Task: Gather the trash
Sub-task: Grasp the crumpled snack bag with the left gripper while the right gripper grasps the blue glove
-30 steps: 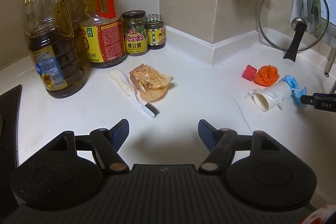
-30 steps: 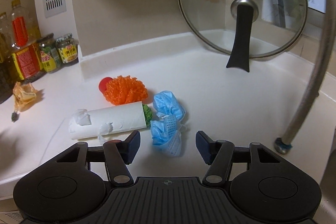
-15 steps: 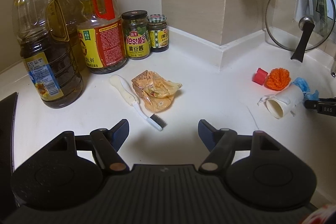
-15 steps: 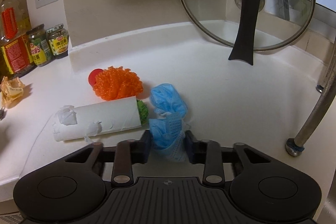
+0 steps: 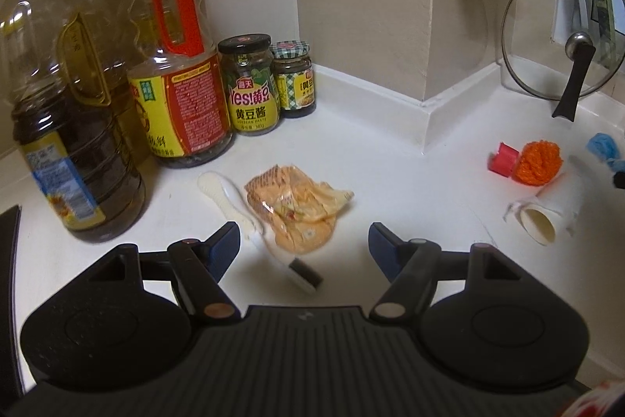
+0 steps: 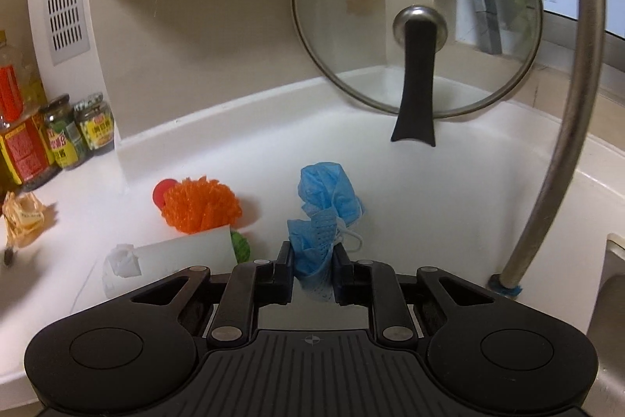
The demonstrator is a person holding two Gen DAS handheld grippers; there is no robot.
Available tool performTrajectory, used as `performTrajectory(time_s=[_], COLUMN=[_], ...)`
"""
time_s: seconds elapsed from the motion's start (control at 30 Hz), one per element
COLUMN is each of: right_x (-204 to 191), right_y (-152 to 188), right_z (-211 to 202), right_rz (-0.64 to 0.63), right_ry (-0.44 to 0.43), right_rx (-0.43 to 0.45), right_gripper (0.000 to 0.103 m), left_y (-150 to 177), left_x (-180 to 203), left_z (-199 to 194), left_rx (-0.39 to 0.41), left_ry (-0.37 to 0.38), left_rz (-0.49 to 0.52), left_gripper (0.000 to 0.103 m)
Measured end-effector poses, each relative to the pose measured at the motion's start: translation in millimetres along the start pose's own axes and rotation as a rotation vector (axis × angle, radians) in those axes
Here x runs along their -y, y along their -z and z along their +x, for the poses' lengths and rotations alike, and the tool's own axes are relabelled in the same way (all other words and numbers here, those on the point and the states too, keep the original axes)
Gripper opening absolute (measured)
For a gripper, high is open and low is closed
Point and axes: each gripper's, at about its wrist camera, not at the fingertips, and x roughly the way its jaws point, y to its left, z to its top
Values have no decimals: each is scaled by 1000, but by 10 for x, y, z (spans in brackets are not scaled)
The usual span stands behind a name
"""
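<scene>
Right now the two hands are split across the counter, each with its own piece of trash ahead of it. The right gripper (image 6: 312, 270) has the crumpled blue face mask (image 6: 324, 217) between its fingers; its jaws are closing, the pads already pressing the lower bunch while the upper wad sticks up beyond the tips. The left gripper (image 5: 304, 241) stands wide open and holds nothing. Its target, I judge, is the crumpled orange wrapper (image 5: 299, 208), lying on the white counter (image 5: 390, 182) just ahead of the fingertips and slightly towards the left finger, its long axis running away and to the right. A white brush (image 5: 250, 213) lies touching the wrapper's left edge, so closing there risks catching both. The cardboard tube (image 5: 547, 212) sits well off to the right, nearer the right hand.
</scene>
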Motion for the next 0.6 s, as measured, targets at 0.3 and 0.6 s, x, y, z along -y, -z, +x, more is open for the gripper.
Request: performTrajectory(time_s=[0.3,0.6], right_x=[65,89], right_y=[-6,24], right_z=[-104,-138], right_rz=[22,34], right_ry=[19,29], right_rx=[11,12], right_gripper=[19,19], left_y=[-244,-262], left_x=[-113,-215], left_z=[288,694], left_rx=[39,-30], left_ry=[9,-16], left_rz=[-26,-48], left_gripper=[72,69])
